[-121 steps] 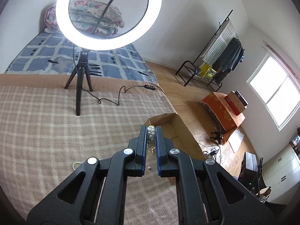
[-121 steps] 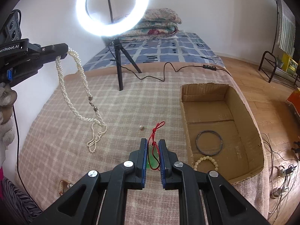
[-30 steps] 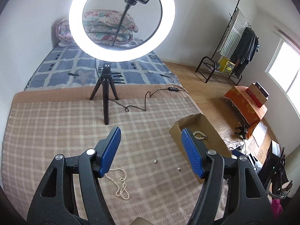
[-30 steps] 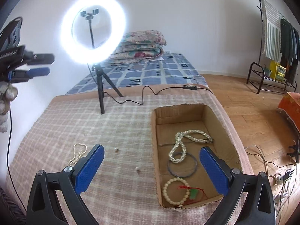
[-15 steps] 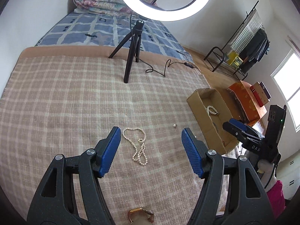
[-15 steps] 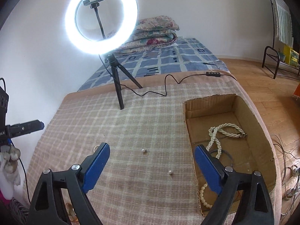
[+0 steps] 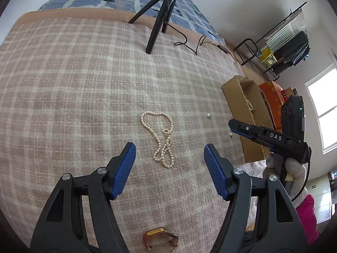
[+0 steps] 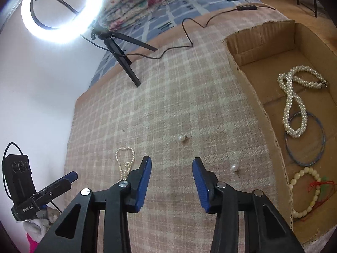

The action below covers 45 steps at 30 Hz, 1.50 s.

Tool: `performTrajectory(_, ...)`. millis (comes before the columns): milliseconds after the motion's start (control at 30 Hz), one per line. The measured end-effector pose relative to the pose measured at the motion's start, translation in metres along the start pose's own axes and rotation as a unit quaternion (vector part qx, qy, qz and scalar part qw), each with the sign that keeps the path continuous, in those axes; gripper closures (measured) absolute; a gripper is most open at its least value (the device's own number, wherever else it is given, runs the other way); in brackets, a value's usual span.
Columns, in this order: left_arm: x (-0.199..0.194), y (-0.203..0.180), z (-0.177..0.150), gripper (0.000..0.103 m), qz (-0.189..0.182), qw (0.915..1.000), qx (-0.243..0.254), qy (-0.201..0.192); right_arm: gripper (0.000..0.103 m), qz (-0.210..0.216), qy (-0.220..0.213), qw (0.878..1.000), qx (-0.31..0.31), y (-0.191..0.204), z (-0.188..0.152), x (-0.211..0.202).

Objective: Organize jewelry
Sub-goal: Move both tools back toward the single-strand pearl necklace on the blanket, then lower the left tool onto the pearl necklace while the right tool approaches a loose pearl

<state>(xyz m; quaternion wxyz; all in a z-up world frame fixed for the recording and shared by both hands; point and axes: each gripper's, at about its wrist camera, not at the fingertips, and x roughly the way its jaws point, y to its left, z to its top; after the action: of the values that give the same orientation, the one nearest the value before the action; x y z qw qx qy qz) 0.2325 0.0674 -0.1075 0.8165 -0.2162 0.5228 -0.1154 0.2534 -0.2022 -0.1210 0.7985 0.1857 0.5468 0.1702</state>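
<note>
Landmark for all positions: the open brown cardboard box (image 8: 261,48) at the right edge of the pink-and-cream plaid blanket (image 7: 73,88).

Left gripper (image 7: 169,168): blue pads spread wide, nothing between them. It points steeply down at the thin single-strand pearl necklace (image 7: 161,136), which lies in a loose loop on the blanket, well apart from the box on its left side. The wide stance reads as a set-up to straddle the strand's bunched lower end.

Right gripper (image 8: 171,181): jaws have just been closing and now stand partly apart, empty. It hangs over bare blanket, near the box's left wall. Two pearl stud earrings lie loose there: one (image 8: 182,138) farther from the box, one (image 8: 234,168) just beside the box wall and outside the right pad. The narrower gap probably suits so small a target.

Inside the box: thick twisted pearl rope (image 8: 294,99), thin dark bangle (image 8: 305,139), cream bead bracelet with red cord (image 8: 305,191).

An amber-coloured piece (image 7: 161,239), too cropped to identify, lies on the blanket at the near edge of the left view, far from the box.

Judgement: roughly halfway; necklace, both studs and the amber piece remain outside.
</note>
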Motion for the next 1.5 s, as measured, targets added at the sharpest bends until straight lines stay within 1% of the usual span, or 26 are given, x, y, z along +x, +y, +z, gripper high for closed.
performTrajectory(100,0.009,0.004,-0.002,0.034,0.001,0.9999,-0.003,0.012,0.065,0.001,0.005,1.000,0.007,0.003,0.002,0.009)
performTrajectory(267,0.023,0.010,-0.004,0.034,0.000,0.9996,-0.008,0.028,0.068,-0.007,0.012,1.000,0.023,0.009,0.010,0.027)
performTrajectory(433,0.031,0.010,-0.005,0.034,0.002,0.9993,-0.002,0.038,0.071,-0.023,0.012,0.999,0.043,0.008,0.018,0.039)
performTrajectory(567,0.035,0.012,-0.005,0.034,0.000,0.9991,-0.004,0.042,0.072,-0.051,0.013,0.998,0.040,0.009,0.021,0.045)
performTrajectory(700,0.042,0.015,-0.004,0.034,0.001,0.9988,-0.007,0.049,0.073,-0.050,0.013,0.997,0.055,0.002,0.023,0.049)
performTrajectory(867,0.048,0.014,-0.004,0.034,0.002,0.9985,-0.001,0.055,0.074,-0.056,0.010,0.997,0.060,-0.002,0.028,0.055)
performTrajectory(1167,0.057,0.009,-0.003,0.034,0.004,0.9981,0.009,0.061,0.076,-0.076,0.015,0.996,0.035,0.009,0.032,0.063)
performTrajectory(1267,0.053,0.012,-0.001,0.034,0.003,0.9984,0.006,0.055,0.076,-0.053,0.014,0.998,0.029,0.013,0.035,0.054)
performTrajectory(1333,0.051,0.015,0.001,0.034,0.001,0.9986,0.000,0.053,0.076,-0.049,0.000,0.999,0.001,0.019,0.038,0.045)
performTrajectory(1400,0.050,0.017,0.001,0.034,0.001,0.9986,-0.003,0.053,0.075,-0.061,-0.006,0.998,-0.026,0.022,0.041,0.043)
performTrajectory(1500,0.050,0.017,0.000,0.034,-0.003,0.9985,-0.004,0.055,0.075,-0.069,-0.007,0.997,-0.032,0.016,0.045,0.050)
